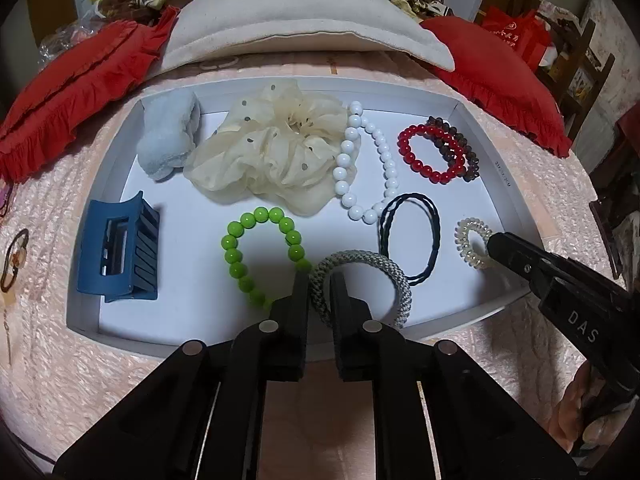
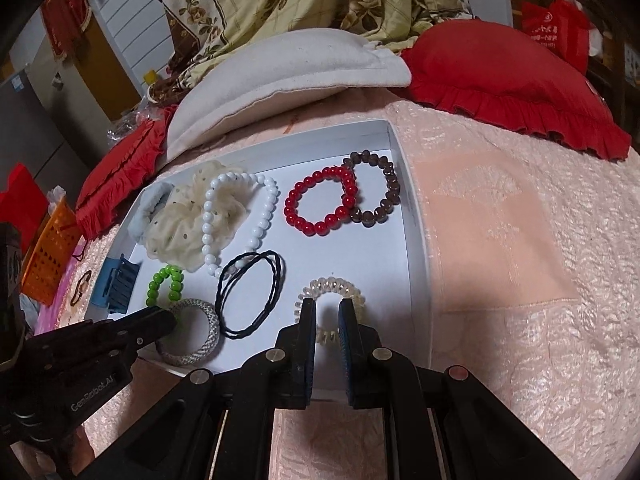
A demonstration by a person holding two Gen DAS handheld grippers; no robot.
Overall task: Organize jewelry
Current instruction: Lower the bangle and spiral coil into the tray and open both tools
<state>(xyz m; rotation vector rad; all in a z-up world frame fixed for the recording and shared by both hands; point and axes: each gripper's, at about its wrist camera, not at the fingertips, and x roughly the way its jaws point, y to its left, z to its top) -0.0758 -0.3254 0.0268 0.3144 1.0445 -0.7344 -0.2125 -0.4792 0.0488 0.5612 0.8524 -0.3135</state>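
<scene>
A white tray (image 1: 516,200) on the bed holds hair ties and bracelets. My left gripper (image 1: 320,280) is slightly open, its fingers astride the near rim of a grey woven hair tie (image 1: 394,276); it also shows in the right wrist view (image 2: 208,320). My right gripper (image 2: 327,308) is slightly open, straddling the near side of a clear spiral hair tie (image 2: 332,286), which also shows in the left wrist view (image 1: 466,240). A green bead bracelet (image 1: 236,256), a black elastic (image 1: 412,236), a white bead bracelet (image 1: 360,160), red (image 1: 416,148) and brown (image 1: 464,148) bracelets lie around.
A blue claw clip (image 1: 120,248), a pale blue scrunchie (image 1: 168,140) and a cream scrunchie (image 1: 272,144) lie in the tray's left half. Red pillows (image 1: 80,80) and a white cushion (image 1: 288,24) sit behind the tray. An orange basket (image 2: 48,256) stands at far left.
</scene>
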